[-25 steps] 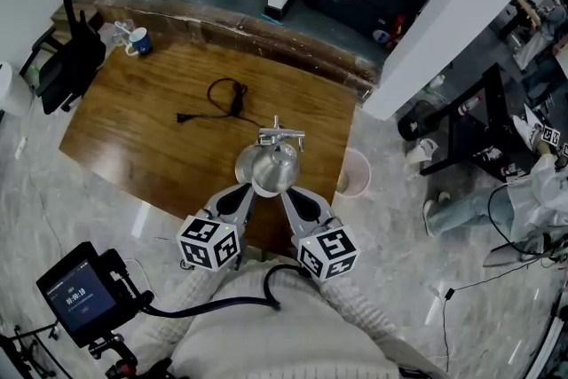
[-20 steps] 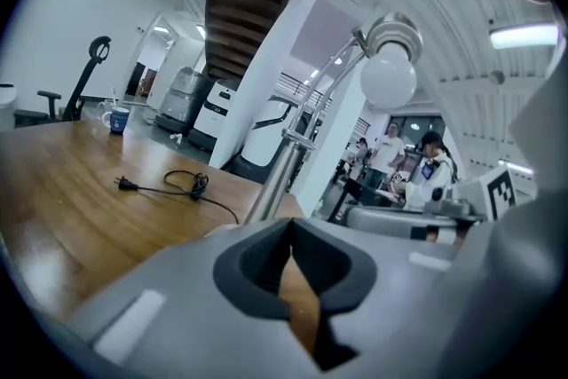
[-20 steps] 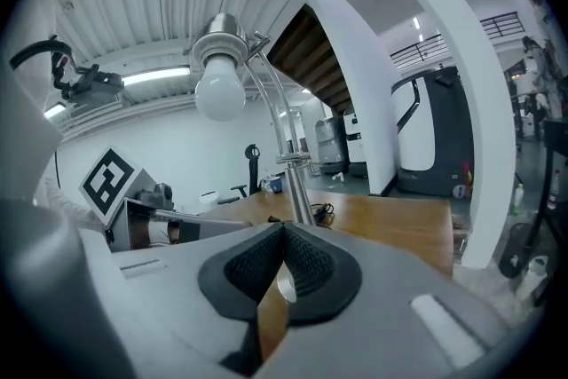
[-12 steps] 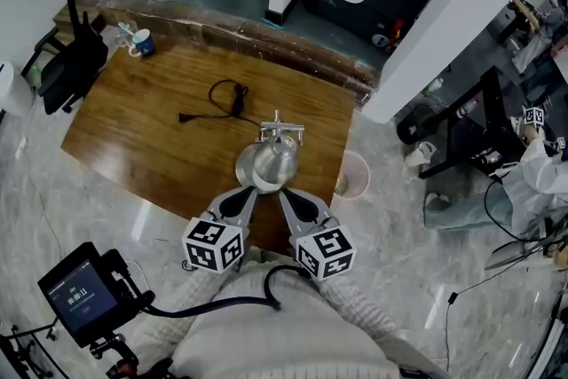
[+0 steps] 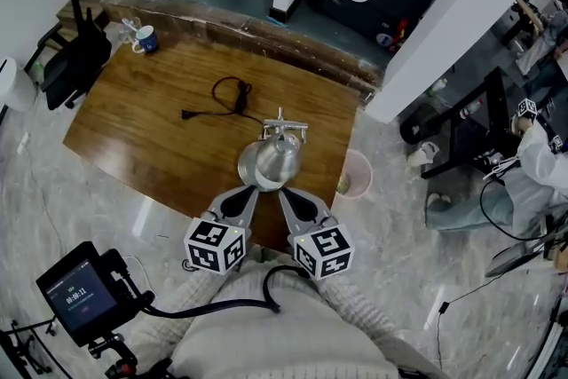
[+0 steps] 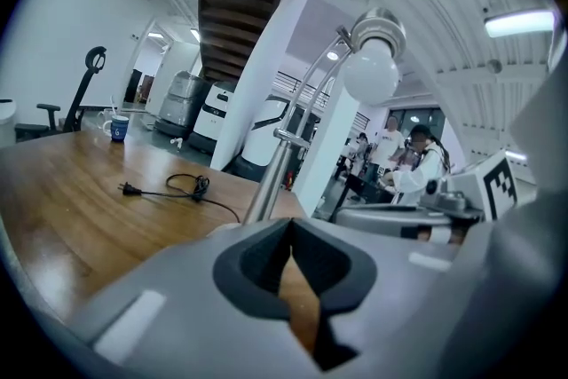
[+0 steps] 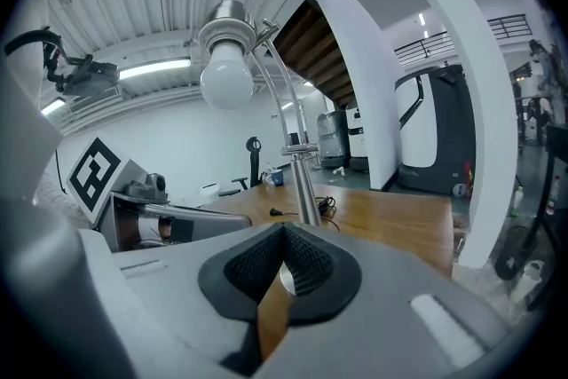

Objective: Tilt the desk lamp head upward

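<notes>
You wear a cream knitted sweater [image 5: 266, 328] with a black cable [image 5: 213, 308] across it. Your left gripper [image 6: 291, 225] and right gripper [image 7: 284, 231] are grey with black-and-white cubes [image 5: 214, 246].

The right gripper [image 7: 284, 232] fills the bottom of the frame, its dark ribbed pads [image 7: 311, 266] closed against each other at lower centre, with a sliver of wood grain showing in the slit below them. Just above stands the desk lamp [image 7: 306, 182]: an upright metal pole on the wooden table [image 7: 399, 222], a thin arm curving to the upper left, and a white bulb [image 7: 226, 77] hanging under a metal socket. A black power cord [image 7: 325, 204] lies on the table right of the pole. The left gripper [image 7: 191, 220] reaches in from the left edge, its marker cube [image 7: 93, 169] above it. A white pillar [image 7: 373, 93] rises at right of centre.
</notes>
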